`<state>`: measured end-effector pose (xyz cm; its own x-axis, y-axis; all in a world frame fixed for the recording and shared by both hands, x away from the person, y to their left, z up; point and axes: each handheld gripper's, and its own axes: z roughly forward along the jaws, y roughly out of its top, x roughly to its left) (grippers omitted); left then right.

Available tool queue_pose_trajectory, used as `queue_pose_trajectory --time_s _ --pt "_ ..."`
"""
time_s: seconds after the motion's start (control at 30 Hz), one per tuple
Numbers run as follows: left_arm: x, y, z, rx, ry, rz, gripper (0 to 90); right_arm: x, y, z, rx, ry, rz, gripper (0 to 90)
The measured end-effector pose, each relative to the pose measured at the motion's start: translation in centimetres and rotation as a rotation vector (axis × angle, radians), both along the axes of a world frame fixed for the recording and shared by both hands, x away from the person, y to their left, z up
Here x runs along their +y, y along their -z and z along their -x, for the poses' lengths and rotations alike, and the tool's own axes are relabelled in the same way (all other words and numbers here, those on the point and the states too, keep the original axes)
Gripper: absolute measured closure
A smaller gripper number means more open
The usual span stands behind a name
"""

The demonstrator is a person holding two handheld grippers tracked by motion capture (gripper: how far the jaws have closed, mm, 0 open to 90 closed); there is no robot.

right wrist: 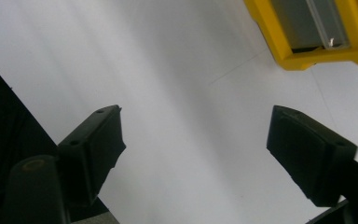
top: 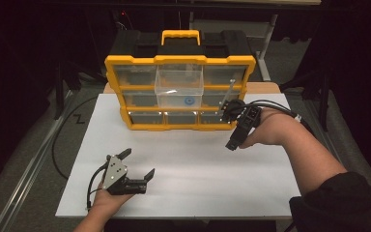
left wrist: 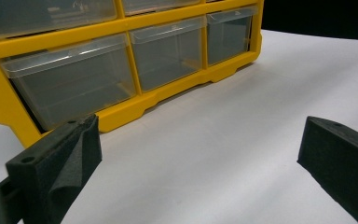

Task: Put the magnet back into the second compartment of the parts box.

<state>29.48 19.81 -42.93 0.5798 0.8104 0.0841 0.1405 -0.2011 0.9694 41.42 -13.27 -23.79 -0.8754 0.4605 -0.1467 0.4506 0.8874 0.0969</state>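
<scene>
One clear drawer (top: 179, 88) stands pulled out of the yellow organizer (top: 116, 87), apparently still to be handled. Right hand-held gripper (top: 232, 145) and left hand-held gripper (top: 137, 164): jaws apart, empty, over the desk (top: 198, 164).

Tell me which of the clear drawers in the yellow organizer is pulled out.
It is the middle drawer of the upper rows in the yellow organizer. It sticks forward out of the frame, while the other drawers sit flush inside their slots.
</scene>
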Motion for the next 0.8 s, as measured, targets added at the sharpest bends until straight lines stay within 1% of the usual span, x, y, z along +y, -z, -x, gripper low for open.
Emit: queue_pose_trajectory --time_s 0.03,0.13,0.27,0.37,0.43,0.57,0.63,0.8 --pt "0.0 0.0 0.0 0.0 0.0 0.0 0.1 0.0 0.4 0.1 0.001 0.008 0.002 16.0" --pt "0.0 0.0 0.0 -0.001 0.001 0.0 0.1 -0.1 1.5 0.3 0.008 -0.008 0.007 14.3" --pt "0.0 0.0 0.0 -0.001 0.001 -0.001 0.1 -0.1 2.9 0.3 0.006 0.002 0.004 11.0" --pt "-0.1 0.0 0.0 0.0 0.002 -0.002 0.1 -0.2 4.2 0.2 0.003 0.005 0.005 5.1" --pt "-0.1 0.0 0.0 0.001 0.003 -0.004 0.1 -0.3 5.2 0.2 -0.003 0.024 0.004 0.9" --pt "-0.1 0.0 0.0 0.0 0.004 -0.005 0.1 -0.5 6.6 0.1 0.0 0.029 -0.002 0.8" --pt "-0.1 0.0 0.0 -0.002 0.002 -0.002 0.1 -0.5 7.6 0.3 0.004 0.015 0.003 0.9" --pt "-0.1 0.0 0.0 -0.002 0.005 -0.007 0.1 -0.6 9.1 0.4 0.014 0.027 -0.012 0.8"
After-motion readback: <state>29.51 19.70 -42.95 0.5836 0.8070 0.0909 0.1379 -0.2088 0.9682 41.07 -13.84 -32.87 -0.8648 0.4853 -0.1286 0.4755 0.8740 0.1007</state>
